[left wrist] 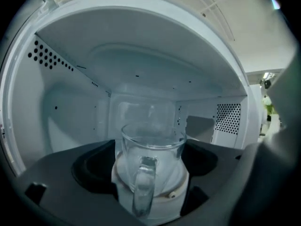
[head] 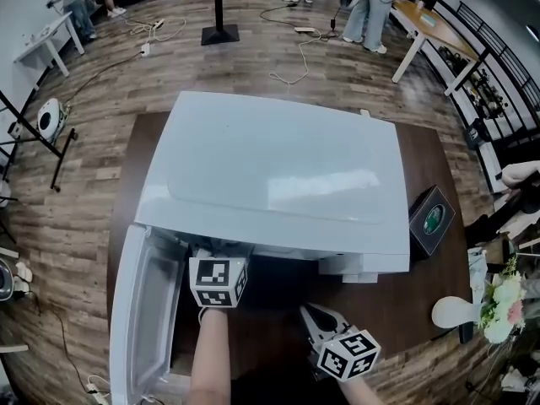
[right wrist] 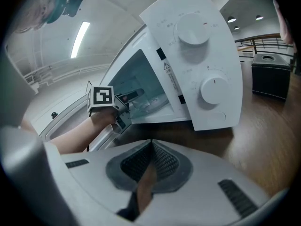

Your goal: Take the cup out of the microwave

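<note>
A clear glass cup (left wrist: 150,152) with its handle toward me stands upright inside the white microwave (head: 278,167). My left gripper (left wrist: 149,142) reaches into the cavity and is open. Its dark jaws stand close on either side of the cup: the right one is at the glass and a thin gap shows on the left. In the head view only its marker cube (head: 218,282) shows, and the cup is hidden under the microwave's top. My right gripper (head: 307,310) hovers in front of the oven, shut and empty. The right gripper view shows the left gripper (right wrist: 129,99) in the opening.
The microwave door (head: 139,310) hangs open to the left. The oven stands on a dark brown table (head: 426,159), with a dark box (head: 431,218) to its right. A white round object (head: 456,312) and flowers (head: 504,302) sit at the table's right edge. People stand far behind.
</note>
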Demonstrator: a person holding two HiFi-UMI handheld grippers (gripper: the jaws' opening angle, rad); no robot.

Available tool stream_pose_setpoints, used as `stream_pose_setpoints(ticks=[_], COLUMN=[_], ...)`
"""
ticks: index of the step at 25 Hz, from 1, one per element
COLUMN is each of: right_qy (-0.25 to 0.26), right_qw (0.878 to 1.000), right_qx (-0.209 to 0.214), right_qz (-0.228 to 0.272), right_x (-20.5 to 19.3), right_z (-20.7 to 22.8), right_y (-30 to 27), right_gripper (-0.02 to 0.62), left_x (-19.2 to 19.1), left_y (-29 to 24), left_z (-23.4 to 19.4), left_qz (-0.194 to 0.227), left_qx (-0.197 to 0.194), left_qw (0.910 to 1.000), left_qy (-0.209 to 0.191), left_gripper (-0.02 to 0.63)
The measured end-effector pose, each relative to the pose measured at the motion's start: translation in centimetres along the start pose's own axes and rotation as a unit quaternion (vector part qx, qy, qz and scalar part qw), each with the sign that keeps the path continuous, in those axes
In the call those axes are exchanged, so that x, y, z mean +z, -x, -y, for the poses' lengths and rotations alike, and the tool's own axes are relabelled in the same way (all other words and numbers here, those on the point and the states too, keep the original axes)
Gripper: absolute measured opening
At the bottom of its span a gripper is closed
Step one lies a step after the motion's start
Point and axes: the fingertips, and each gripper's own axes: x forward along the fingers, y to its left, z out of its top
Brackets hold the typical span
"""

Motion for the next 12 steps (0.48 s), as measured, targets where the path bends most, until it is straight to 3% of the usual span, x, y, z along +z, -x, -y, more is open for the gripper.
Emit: stream_pose_setpoints(ticks=[12], right_qy=[-0.002], right_qw=[1.000], right_qx=[-0.004], right_qz=[-0.010], right_x=[-0.4], right_z=[0.7], right_y=[-0.6], right_gripper=[-0.005], left_x=[-0.8], left_y=[-2.4], left_z=[0.0], left_qz=[-0.022], left_qx=[0.004], left_qw=[0.9994], left_qy=[-0.028], left_gripper=[0.412])
